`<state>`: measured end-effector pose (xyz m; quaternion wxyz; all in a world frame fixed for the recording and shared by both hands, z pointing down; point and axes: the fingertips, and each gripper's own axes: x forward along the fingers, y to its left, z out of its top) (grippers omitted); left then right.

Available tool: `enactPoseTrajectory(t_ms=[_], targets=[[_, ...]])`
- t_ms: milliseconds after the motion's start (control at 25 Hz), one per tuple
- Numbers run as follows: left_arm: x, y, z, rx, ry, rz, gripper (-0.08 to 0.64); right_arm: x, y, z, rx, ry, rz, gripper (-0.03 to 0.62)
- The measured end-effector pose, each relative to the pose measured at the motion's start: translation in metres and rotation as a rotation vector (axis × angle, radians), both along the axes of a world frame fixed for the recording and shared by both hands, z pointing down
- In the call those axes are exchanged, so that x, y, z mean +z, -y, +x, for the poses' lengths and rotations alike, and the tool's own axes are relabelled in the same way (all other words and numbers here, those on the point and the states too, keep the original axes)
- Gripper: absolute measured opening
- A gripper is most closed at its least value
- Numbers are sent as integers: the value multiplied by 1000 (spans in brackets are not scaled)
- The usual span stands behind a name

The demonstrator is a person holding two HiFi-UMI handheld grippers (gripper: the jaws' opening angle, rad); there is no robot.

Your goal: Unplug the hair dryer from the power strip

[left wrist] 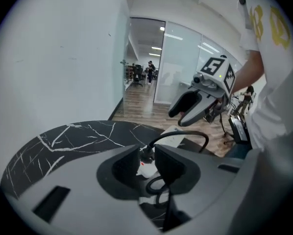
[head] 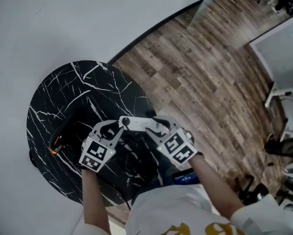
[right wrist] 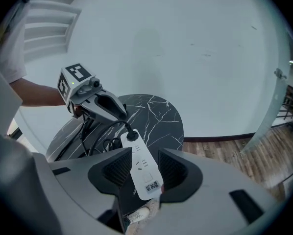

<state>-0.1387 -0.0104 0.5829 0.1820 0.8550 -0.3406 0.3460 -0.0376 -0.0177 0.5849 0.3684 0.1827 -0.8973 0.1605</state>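
Observation:
A white power strip (head: 139, 123) lies on the round black marble table (head: 58, 87), near its front right edge. A black plug (right wrist: 132, 136) sits in the strip's far end, and its black cable (left wrist: 184, 134) loops over the table. The dark hair dryer (head: 62, 135), with an orange spot, lies at the left. My left gripper (head: 118, 127) is open, and the plug (left wrist: 146, 155) shows in the gap just beyond its jaws. My right gripper (head: 157, 126) is open, with the strip (right wrist: 142, 173) lying between and below its jaws. Each gripper shows in the other's view: the left gripper (right wrist: 112, 109) and the right gripper (left wrist: 185, 112).
The table stands against a white wall (head: 87, 18), with wood floor (head: 200, 72) to its right. White furniture (head: 283, 62) is at the far right. A glass partition (left wrist: 181, 67) is beyond the table. The person's shoe (right wrist: 139, 215) shows below the table edge.

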Motion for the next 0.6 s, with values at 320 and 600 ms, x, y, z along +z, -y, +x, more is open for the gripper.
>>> enactPoseTrajectory(t_ms=[320, 600], targets=[[23, -2, 5, 192, 140, -42, 87, 27, -9, -2, -96, -109, 4, 166], [39, -3, 11, 295, 190, -98, 87, 42, -17, -5, -191, -190, 5, 193]])
